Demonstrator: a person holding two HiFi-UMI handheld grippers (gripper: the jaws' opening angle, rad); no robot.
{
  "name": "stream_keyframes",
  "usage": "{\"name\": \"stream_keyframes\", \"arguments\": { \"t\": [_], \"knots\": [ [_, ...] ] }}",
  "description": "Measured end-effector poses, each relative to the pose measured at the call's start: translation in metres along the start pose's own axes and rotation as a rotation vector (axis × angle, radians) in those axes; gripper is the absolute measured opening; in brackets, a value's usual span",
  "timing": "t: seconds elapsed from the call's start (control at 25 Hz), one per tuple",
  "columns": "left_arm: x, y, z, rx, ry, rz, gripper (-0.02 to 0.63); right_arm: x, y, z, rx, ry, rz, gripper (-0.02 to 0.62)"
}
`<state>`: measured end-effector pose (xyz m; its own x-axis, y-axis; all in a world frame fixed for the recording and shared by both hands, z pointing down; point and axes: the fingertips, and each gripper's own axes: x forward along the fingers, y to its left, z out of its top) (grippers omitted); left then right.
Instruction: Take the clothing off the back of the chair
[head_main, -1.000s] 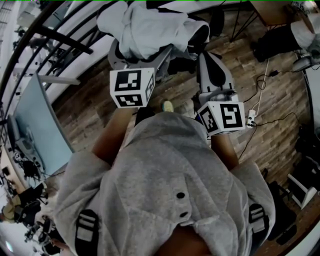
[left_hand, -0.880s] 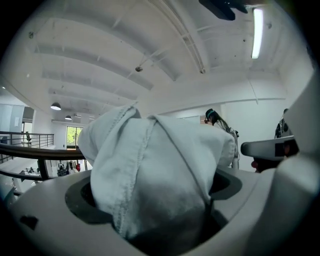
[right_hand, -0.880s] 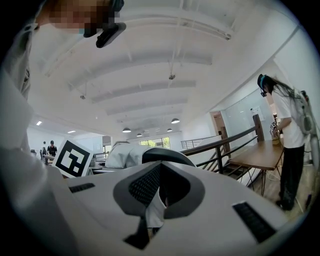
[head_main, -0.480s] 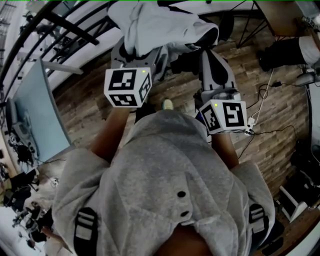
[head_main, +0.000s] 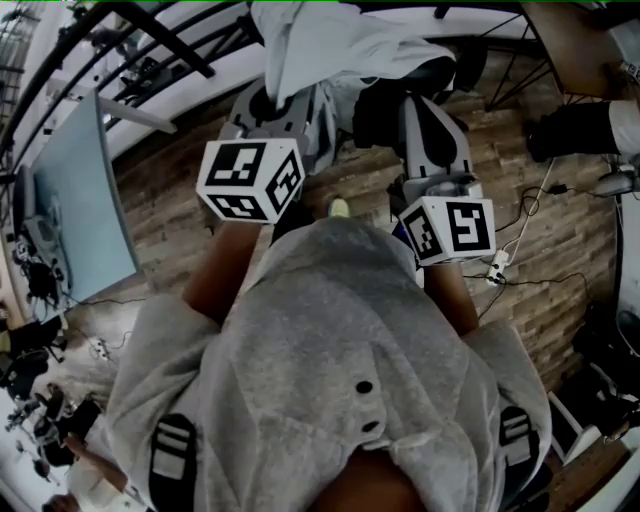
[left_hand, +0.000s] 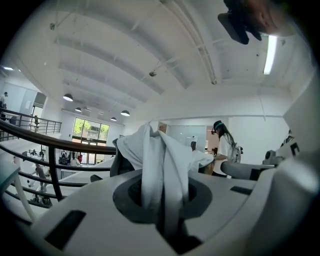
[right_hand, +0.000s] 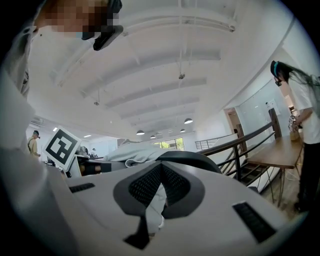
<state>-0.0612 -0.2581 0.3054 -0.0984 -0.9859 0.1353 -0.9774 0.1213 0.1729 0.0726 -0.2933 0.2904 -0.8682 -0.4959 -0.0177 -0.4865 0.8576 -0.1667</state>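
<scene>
From where I stood, the clothing (head_main: 335, 50) lay draped over the top of the chair (head_main: 440, 75), a pale heap whose long line ran sideways across the backrest, from the person's left to their right. Both tools had reached forward into its near edge, held side by side and roughly level. The left gripper (head_main: 285, 105) had just been closing, and in the left gripper view a thick fold of white cloth (left_hand: 162, 165) stood bunched up between its jaws, pinched in the slot. The right gripper (head_main: 420, 105) had its jaws drawn together on a thinner tuck of the same fabric (right_hand: 152, 202), with the dark curve of the backrest showing just beyond it. So the garment was caught at two points, one toward each end of its length, and most of it lay ahead of and above the jaws, resting on the chair. Neither hand looked the nearer. To my eye, the cloth would have to go up and back to clear the top.
</scene>
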Motion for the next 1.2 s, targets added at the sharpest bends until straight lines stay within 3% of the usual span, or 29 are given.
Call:
{"name": "stream_keyframes", "arguments": {
  "t": [0.36,0.6,0.92,1.2],
  "knots": [
    [-0.026,0.024,0.023,-0.037,-0.112,0.137,0.058,-0.004,0.002,0.003,-0.002,-0.008,0.047,0.009],
    [-0.061,0.052,0.036,0.0,-0.176,0.268,0.058,0.008,0.026,0.005,0.01,-0.021,0.137,0.009],
    [-0.109,0.102,0.04,-0.055,-0.211,0.369,0.058,0.034,0.09,-0.001,0.006,-0.01,0.252,0.009],
    [-0.154,0.153,0.025,-0.093,-0.186,0.453,0.06,0.056,0.149,-0.017,0.014,0.028,0.326,0.009]
  ]
}}
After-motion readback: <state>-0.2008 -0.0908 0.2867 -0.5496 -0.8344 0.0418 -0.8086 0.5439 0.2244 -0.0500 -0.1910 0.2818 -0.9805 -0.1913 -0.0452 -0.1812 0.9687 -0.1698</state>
